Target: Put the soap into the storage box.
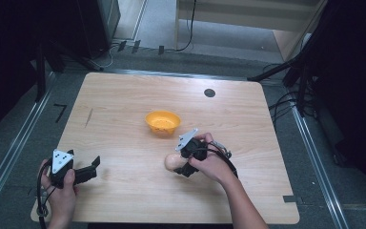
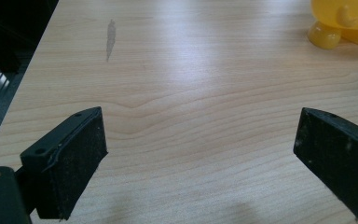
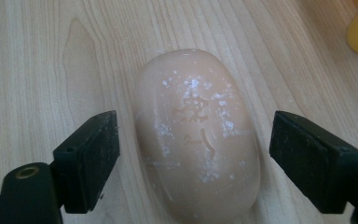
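right hand-held gripper (image 3: 193,163) spread wide around a peach soap bar (image 3: 198,140) on the worktop (image 1: 124,105), pads apart from it; left hand-held gripper (image 2: 200,158) gapes, holding nothing.

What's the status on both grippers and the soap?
Right gripper open, jaws either side of the soap, not touching. Left gripper open over bare table. Yellow bowl beyond the soap, nothing between.

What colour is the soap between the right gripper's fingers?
The soap is pale peach-pink with white flecks on top; the right gripper view shows it best.
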The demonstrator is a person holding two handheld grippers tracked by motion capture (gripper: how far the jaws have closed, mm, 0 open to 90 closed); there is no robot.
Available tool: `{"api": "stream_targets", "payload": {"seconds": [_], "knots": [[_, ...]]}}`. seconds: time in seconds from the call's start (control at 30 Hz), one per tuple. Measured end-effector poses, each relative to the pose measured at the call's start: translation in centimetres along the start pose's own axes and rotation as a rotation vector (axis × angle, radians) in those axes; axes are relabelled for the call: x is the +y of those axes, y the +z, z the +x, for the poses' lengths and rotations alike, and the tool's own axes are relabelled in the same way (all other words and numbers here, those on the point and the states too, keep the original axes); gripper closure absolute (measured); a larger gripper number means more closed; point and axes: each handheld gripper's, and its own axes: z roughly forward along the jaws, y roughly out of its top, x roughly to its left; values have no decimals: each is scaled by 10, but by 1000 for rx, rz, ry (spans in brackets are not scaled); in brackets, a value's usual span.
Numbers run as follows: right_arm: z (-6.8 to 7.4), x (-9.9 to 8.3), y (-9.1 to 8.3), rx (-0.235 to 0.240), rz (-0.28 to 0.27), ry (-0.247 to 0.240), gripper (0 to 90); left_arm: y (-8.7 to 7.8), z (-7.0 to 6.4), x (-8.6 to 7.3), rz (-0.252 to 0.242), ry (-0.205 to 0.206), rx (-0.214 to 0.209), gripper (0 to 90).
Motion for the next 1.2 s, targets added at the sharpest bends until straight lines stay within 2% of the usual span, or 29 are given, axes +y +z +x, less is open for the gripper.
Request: {"api": "stream_targets", "payload": {"seconds": [0.07,0.5,0.63,0.83,1.0,1.1,1.2], "knots": [[0,0,2,12,5,-8,189,0,0,0,1,1,0,28],[-2,-2,10,9,24,-9,267,0,0,0,4,5,-3,28],[-2,-1,11,-3,17,-12,285,0,0,0,3,6,-3,31],[-2,1,12,-46,14,16,314,0,0,0,5,7,-2,34],[-4,0,12,-50,7,10,320,0,0,0,4,6,-6,34],[-5,0,10,-71,18,9,323,0,0,0,5,7,-5,40],[-5,-1,8,-68,24,6,323,0,0,0,6,7,-5,48]]}}
